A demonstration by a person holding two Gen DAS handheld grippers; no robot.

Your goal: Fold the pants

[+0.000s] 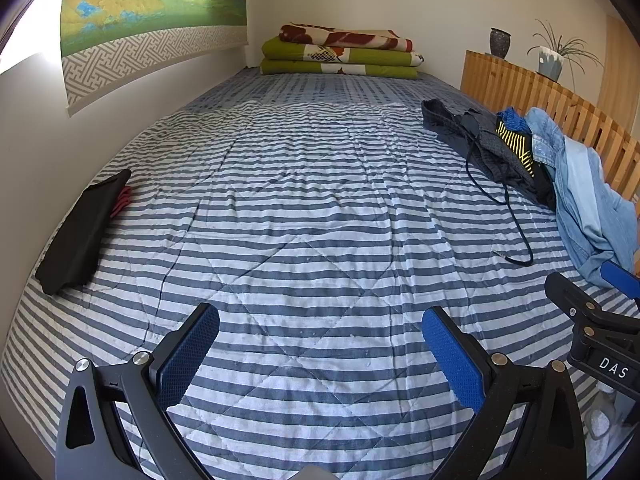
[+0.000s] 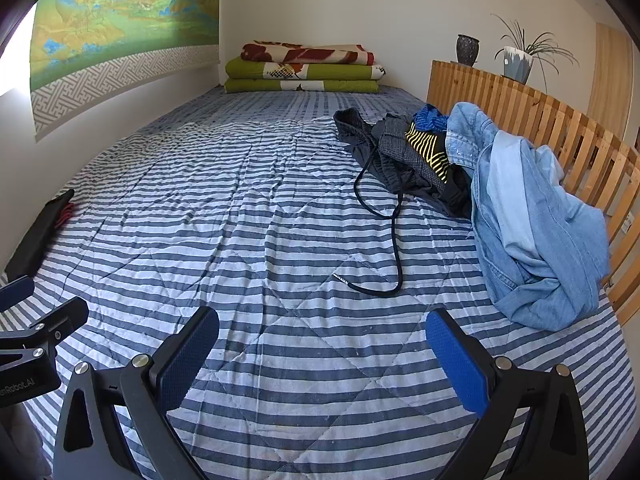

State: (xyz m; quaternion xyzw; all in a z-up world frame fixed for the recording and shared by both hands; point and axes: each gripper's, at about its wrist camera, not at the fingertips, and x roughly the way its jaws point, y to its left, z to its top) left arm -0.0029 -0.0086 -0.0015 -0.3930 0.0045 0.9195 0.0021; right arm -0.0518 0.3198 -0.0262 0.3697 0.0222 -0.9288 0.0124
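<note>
Both tongs gape wide, nothing between the blue pads: left tongs (image 1: 320,354) and right tongs (image 2: 322,354) hover side by side over the near end of the bed (image 1: 304,208), angled down at the striped blue-white quilt. Each one shows at the edge of the other's view. Unfolded clothes pile (image 2: 420,160) sits on the right side of the bed against the wooden slatted rail (image 2: 560,128): light denim pants (image 2: 536,236) crumpled at the near end of the pile, draped partly up on the rail; dark garments beyond them, one with yellow stripes (image 2: 430,152), a blue piece behind. Black drawstring (image 2: 396,240) trails from the dark garments out toward the bed's middle. Folded black garment (image 1: 80,232) lies at the left edge of the bed by the wall, something red (image 1: 122,200) peeking out beside it. Folded green and red blankets (image 1: 340,52) stacked at the far end of the bed. Vase (image 1: 500,42) and potted plant (image 1: 554,60) stand on top of the rail, landscape hanging (image 1: 152,8) on the left wall.
</note>
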